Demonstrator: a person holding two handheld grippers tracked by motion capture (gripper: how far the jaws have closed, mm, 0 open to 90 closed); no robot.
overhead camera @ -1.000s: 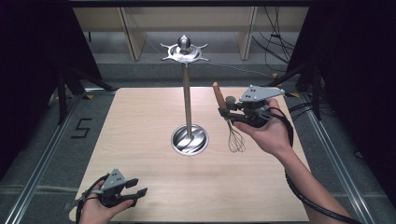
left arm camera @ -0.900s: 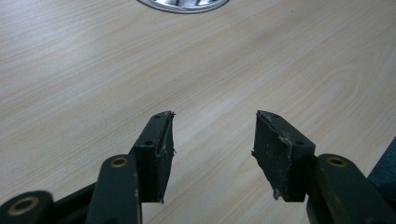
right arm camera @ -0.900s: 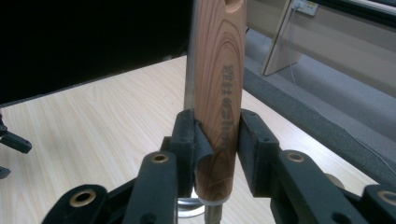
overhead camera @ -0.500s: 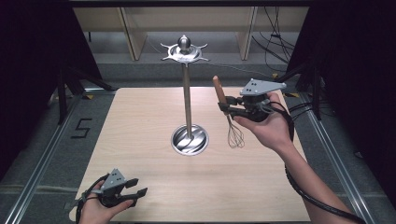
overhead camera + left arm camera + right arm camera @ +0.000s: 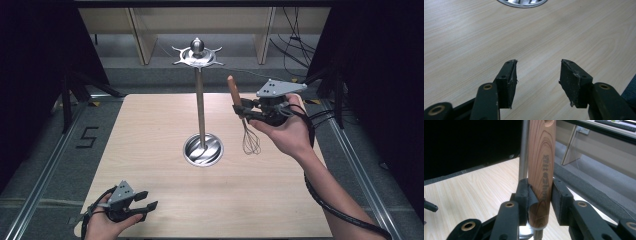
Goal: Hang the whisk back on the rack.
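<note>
Whisk [image 5: 248, 131] hangs wires-down beside the hook stand [image 5: 199, 100], clamped in the right gripper [image 5: 239, 110]. Left gripper [image 5: 537, 75] gapes empty above bare table [image 5: 461, 37]. Wooden handle [image 5: 541, 165] pinched low; it might swing, clipping the pole
</note>
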